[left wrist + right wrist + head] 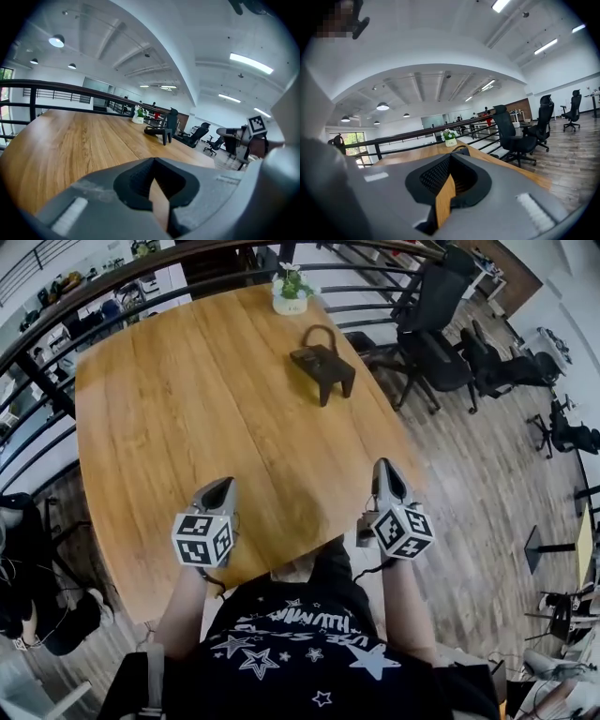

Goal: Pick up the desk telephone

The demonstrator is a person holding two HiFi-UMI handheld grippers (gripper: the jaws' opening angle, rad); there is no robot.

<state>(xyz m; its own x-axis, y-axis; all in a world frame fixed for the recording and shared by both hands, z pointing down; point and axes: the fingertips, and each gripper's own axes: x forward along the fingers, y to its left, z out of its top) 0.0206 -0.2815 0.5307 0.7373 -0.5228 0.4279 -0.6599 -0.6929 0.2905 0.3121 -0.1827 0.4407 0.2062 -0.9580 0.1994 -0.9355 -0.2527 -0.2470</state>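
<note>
The desk telephone (323,364) is a dark, old-style set with a looped handle, standing on the far right part of the wooden table (187,418). It shows small in the left gripper view (158,132), and only its handle (459,149) peeks over the jaws in the right gripper view. My left gripper (223,486) hovers over the table's near edge, shut and empty (153,160). My right gripper (386,468) is at the table's near right corner, also shut with nothing in it (451,157). Both point toward the telephone from well short of it.
A small white pot of flowers (290,294) stands at the table's far edge, behind the telephone. A dark metal railing (56,334) curves round the far and left sides. Black office chairs (431,324) stand on the wood floor to the right.
</note>
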